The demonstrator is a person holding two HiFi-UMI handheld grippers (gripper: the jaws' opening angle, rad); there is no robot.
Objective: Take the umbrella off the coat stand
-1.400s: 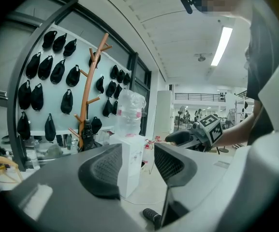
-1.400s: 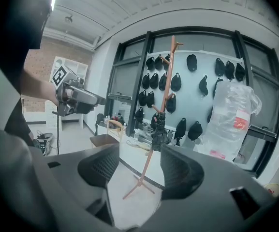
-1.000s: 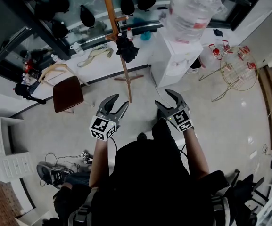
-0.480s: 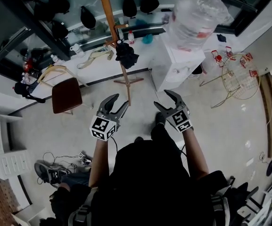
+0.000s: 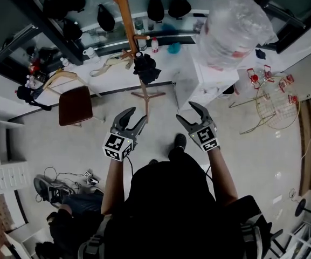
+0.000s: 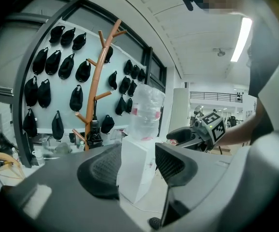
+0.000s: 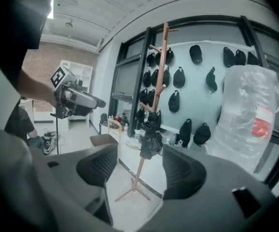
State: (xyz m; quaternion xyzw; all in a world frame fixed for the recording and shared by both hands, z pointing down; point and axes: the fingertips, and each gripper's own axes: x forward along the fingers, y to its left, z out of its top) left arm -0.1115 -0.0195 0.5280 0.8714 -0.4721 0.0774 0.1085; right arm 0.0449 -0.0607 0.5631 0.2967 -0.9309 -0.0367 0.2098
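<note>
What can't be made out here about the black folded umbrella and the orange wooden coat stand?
- How the black folded umbrella is hooked on the orange wooden coat stand: too small and dark in every view.
- Stand's top: cut off by the head view's upper edge.
- Stand's base: in the left gripper view, hidden behind the left gripper's own jaw.
</note>
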